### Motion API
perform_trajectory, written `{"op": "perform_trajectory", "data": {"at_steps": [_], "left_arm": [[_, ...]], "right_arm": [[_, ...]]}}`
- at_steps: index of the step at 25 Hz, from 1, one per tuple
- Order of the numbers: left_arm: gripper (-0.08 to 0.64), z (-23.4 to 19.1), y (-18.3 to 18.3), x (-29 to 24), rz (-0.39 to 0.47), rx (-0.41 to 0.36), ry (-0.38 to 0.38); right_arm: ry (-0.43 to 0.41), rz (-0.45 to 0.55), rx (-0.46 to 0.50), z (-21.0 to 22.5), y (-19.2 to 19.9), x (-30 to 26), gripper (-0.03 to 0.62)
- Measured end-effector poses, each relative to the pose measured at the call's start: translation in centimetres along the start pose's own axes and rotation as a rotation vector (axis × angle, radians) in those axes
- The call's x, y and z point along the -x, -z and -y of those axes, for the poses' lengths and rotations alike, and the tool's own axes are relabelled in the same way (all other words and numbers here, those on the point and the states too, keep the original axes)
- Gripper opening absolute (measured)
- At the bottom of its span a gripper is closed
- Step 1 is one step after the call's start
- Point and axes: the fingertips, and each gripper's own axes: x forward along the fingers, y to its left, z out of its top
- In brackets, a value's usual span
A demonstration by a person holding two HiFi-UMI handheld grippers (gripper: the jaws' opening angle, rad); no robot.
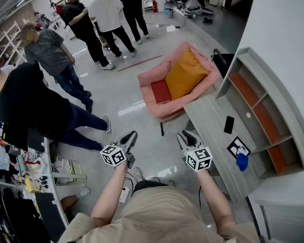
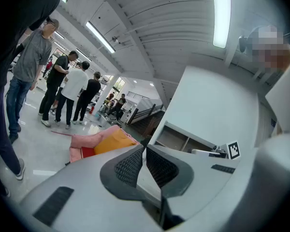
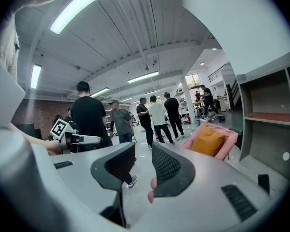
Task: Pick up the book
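Observation:
The red book [image 1: 160, 91] lies flat on the seat of a pink armchair [image 1: 148, 80], beside an orange cushion [image 1: 185, 75]. In the left gripper view the book [image 2: 87, 152] shows as a red patch far ahead on the chair. My left gripper [image 1: 131, 135] hangs in the air over the floor, well short of the chair. Its jaws [image 2: 145, 149] are shut with nothing between them. My right gripper [image 1: 185, 134] is level with it near the desk corner. Its jaws [image 3: 143, 151] stand open and empty, and the chair [image 3: 217, 141] lies ahead to the right.
A grey desk [image 1: 207, 120] with a shelf unit [image 1: 263, 110] runs along the right. On it lie a black phone [image 1: 229, 124], a marker card [image 1: 238, 147] and a blue object [image 1: 242, 161]. Several people [image 1: 104, 14] stand on the floor beyond, one in black [image 1: 25, 105] close at left.

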Motion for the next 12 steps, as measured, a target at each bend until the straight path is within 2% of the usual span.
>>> {"op": "perform_trajectory", "data": {"at_steps": [12], "left_arm": [[0.012,0.25,-0.32,-1.07,0.004,-0.006,-0.009]], "right_arm": [[-0.009,0.008,-0.002,1.05,-0.57,0.01,0.114]]}}
